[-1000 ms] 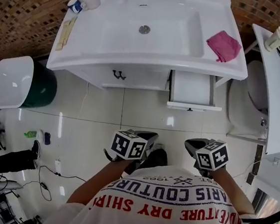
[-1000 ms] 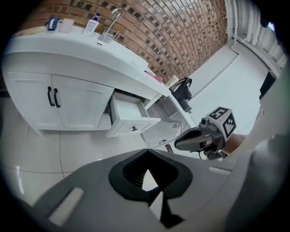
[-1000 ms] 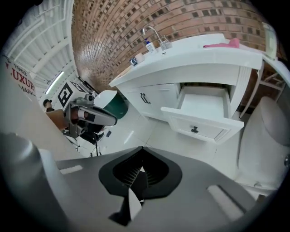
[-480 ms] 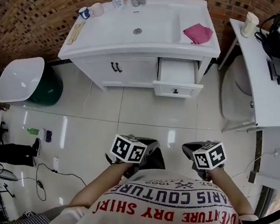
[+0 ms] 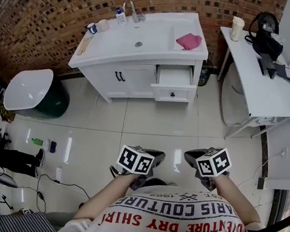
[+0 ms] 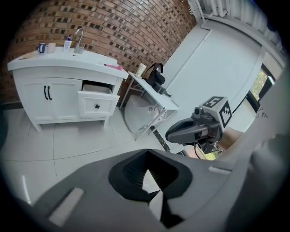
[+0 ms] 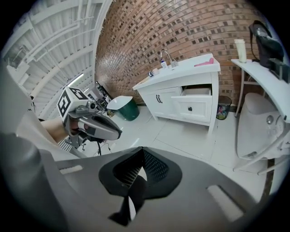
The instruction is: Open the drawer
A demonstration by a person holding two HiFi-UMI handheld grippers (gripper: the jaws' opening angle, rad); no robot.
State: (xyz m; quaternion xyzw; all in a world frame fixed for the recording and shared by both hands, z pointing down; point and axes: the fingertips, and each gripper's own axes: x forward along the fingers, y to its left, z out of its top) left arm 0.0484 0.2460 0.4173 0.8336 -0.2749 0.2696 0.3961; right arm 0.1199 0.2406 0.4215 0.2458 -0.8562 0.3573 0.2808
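Note:
The white vanity (image 5: 123, 76) stands far off against the brick wall. Its right-hand drawer (image 5: 174, 80) is pulled out, with a small dark knob on the front. Both grippers hang close to my chest over the tiled floor, well away from the cabinet. My left gripper (image 5: 155, 155) is shut with nothing in it, and my right gripper (image 5: 190, 155) is likewise shut and empty. In the left gripper view the drawer (image 6: 97, 103) is small at upper left beyond the closed jaws (image 6: 152, 192). In the right gripper view the drawer (image 7: 195, 105) is seen past the closed jaws (image 7: 133, 190).
A pink cloth (image 5: 189, 40) lies on the sink counter. A white side table (image 5: 259, 74) with a black bag and a cup stands to the right. A green bin with a white lid (image 5: 33, 95) sits left of the vanity. Cables (image 5: 49, 180) trail at lower left.
Both grippers have drawn back from the vanity together, so the cabinet looks smaller and farther away. The drawer stays pulled out. Both jaws stay shut.

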